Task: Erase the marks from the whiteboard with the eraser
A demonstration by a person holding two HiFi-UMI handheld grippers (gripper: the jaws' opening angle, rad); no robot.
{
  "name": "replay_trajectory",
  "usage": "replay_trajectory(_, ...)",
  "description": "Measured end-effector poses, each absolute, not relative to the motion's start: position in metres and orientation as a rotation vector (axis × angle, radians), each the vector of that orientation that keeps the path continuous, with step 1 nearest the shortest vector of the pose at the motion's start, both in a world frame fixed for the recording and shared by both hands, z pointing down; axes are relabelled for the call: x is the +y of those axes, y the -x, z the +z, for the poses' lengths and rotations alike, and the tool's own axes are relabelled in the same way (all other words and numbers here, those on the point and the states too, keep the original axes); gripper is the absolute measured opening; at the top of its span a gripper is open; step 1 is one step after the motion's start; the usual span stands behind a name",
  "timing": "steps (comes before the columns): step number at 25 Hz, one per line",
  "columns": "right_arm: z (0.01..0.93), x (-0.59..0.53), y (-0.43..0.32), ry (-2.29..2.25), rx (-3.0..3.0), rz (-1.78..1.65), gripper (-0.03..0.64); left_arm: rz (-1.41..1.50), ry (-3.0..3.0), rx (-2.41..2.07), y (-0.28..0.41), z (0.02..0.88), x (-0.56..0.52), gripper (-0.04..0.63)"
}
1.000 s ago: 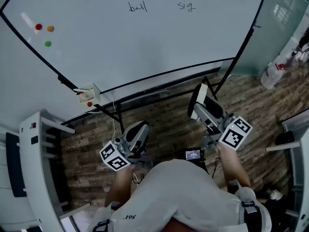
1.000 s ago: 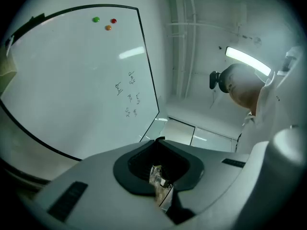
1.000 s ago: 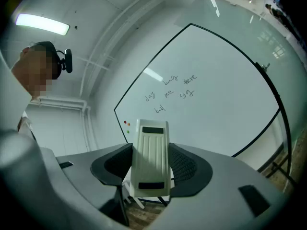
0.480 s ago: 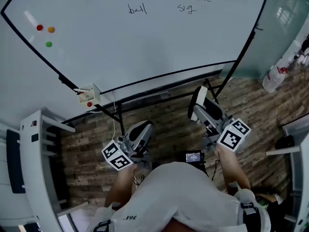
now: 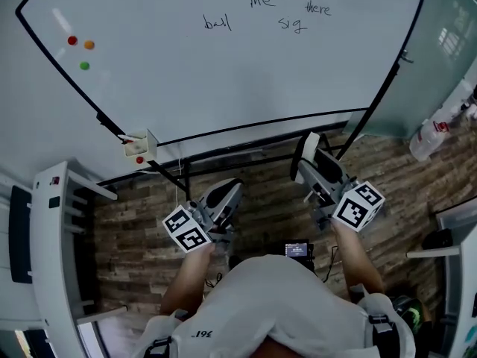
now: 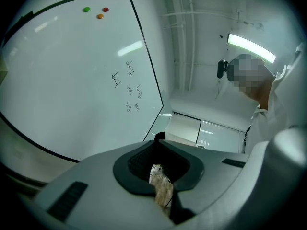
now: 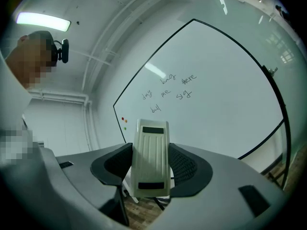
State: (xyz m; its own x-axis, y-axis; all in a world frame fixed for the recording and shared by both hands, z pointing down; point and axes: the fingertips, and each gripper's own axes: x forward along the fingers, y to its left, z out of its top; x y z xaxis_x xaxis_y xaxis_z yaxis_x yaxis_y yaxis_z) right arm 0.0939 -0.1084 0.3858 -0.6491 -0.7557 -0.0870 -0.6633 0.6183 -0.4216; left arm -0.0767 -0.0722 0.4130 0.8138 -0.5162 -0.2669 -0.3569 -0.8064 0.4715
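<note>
Below the whiteboard [image 5: 223, 88], I held the eraser [image 7: 151, 159] pinched between my right gripper's [image 5: 311, 168] jaws, well apart from the written words [image 5: 262, 2]. My left gripper [image 5: 223, 198] hung nearby, jaws pressed together, empty.

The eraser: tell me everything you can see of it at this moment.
The eraser is a cream-white, plastic-looking block with lengthwise ribs on its back and a dark rectangular inset near each end. It stands on end between the jaws of the right gripper, which are shut on its sides. The head view shows a dark layer along one edge, perhaps felt. It is held in the air below the whiteboard, not touching it.
</note>
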Motion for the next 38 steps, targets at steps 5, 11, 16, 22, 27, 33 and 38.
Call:
replay_trajectory(5,0.390,-0.115,-0.104,1.230,2.630,-0.464,0.256,-0.538,-2.584,-0.679,0.065,0.416,-0.076,0.025)
replay_trajectory(11,0.381,-0.137,-0.107,1.246,2.680,-0.392,0.255,-0.536,-2.588,-0.732,0.052,0.416,-0.091,0.025)
replay_trajectory(16,0.373,-0.167,-0.096,1.239,2.717,-0.359,0.255,-0.532,-2.604,-0.813,0.057,0.405,-0.114,0.025)
replay_trajectory(22,0.349,-0.206,-0.065,1.255,2.747,-0.275,0.255,-0.522,-2.617,-0.895,0.079,0.382,-0.151,0.025)
replay_trajectory(27,0.323,-0.230,-0.023,1.257,2.818,-0.085,0.255,-0.518,-2.676,-0.898,0.104,0.360,-0.178,0.025)
replay_trajectory(33,0.288,-0.253,0.017,1.269,2.852,0.159,0.255,-0.549,-2.752,-0.809,0.130,0.335,-0.198,0.025)
replay_trajectory(38,0.260,-0.264,0.043,1.267,2.871,0.274,0.253,-0.501,-2.818,-0.692,0.145,0.322,-0.204,0.012)
